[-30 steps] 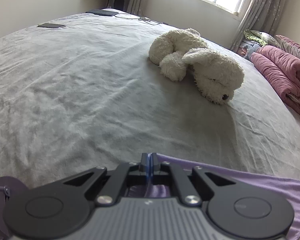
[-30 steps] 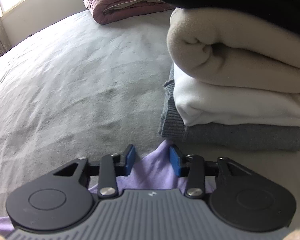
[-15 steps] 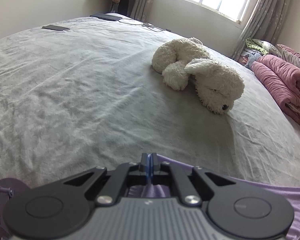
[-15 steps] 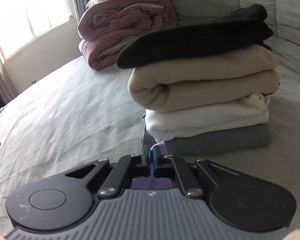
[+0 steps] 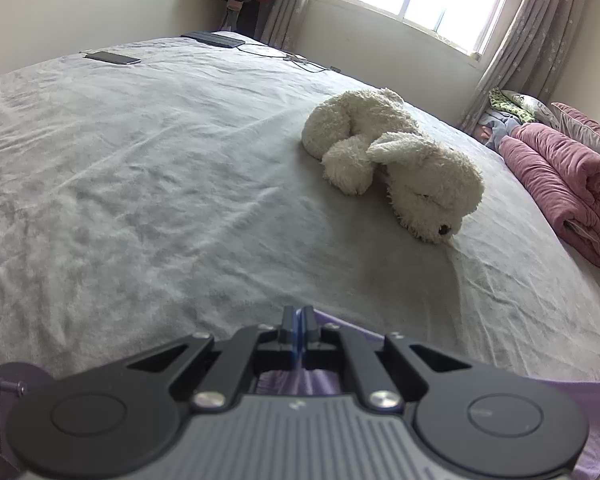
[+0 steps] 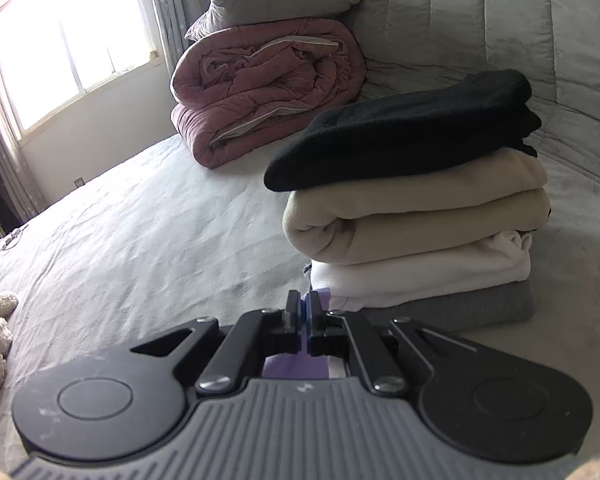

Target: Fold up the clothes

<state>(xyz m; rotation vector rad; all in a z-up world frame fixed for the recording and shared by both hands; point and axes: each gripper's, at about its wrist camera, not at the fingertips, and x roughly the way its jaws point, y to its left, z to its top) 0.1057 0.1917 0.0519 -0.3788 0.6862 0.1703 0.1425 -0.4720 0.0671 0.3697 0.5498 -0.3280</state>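
The left gripper (image 5: 299, 320) pinches the purple cloth (image 5: 592, 404) tight. The right gripper (image 6: 303, 308) is squeezed shut on its other edge. The cloth hangs low over the grey bed (image 5: 160, 200). Farther off sit a pile of folded clothes (image 6: 412, 216) and a white toy dog (image 5: 396, 160)

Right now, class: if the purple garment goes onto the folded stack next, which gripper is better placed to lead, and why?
Probably the right gripper: shut on the purple garment, it faces the folded stack nearby. The left gripper, also shut on it, faces only the plush dog.
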